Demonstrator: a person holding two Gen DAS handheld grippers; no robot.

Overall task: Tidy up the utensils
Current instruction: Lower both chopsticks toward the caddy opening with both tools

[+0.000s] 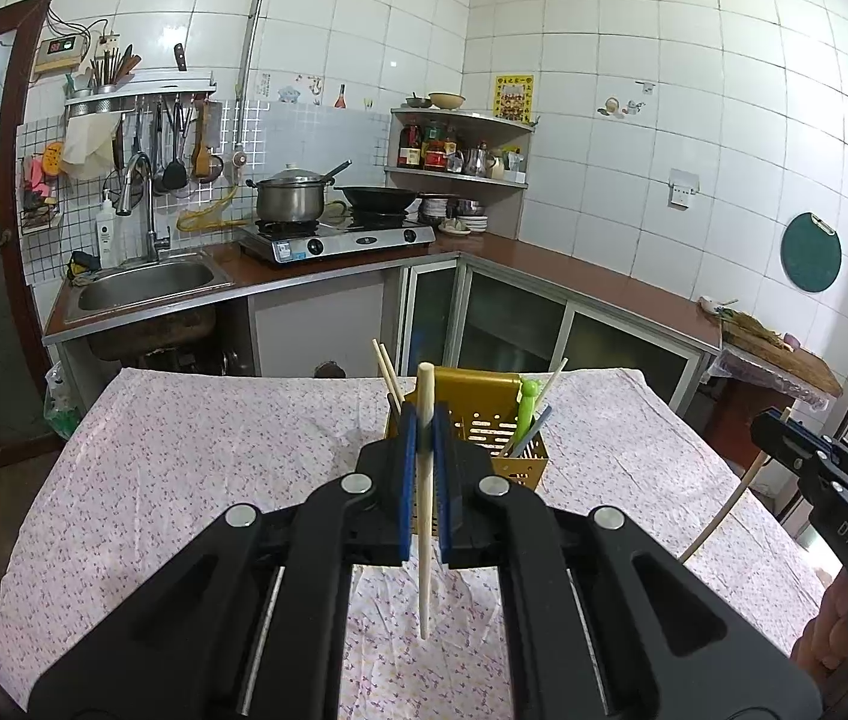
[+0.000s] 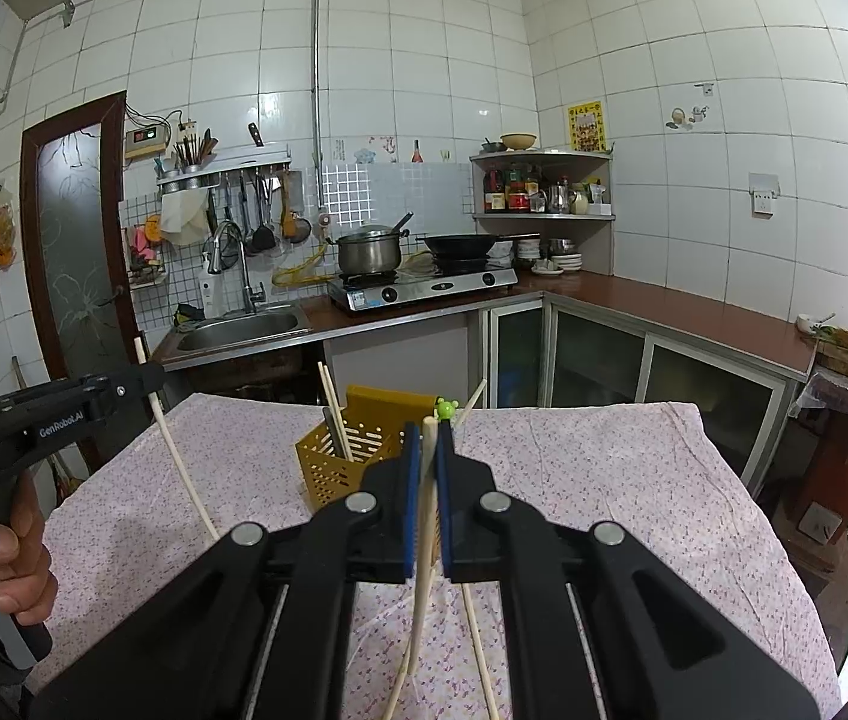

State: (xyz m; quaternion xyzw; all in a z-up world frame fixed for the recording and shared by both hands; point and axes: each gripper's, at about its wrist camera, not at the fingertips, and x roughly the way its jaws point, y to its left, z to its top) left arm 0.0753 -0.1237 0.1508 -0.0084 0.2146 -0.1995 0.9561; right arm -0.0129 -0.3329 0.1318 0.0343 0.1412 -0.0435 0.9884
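A yellow perforated utensil holder [image 1: 502,450] stands on the table with the floral cloth [image 1: 183,468]; it holds chopsticks, a green utensil and a blue one. My left gripper [image 1: 424,420] is shut on a pale chopstick [image 1: 425,516], held upright just in front of the holder. My right gripper [image 2: 430,441] is shut on another pale chopstick [image 2: 424,540], just in front of the holder [image 2: 339,462]. A further chopstick [image 2: 478,642] lies on the cloth under it. The right gripper also shows in the left wrist view [image 1: 784,438], the left one in the right wrist view [image 2: 141,381].
A kitchen counter [image 1: 544,258] runs behind the table with a sink [image 1: 147,285], a gas stove [image 1: 339,237] with a pot and a wok, and a corner shelf [image 1: 460,174]. A cutting board [image 1: 784,354] lies at the right.
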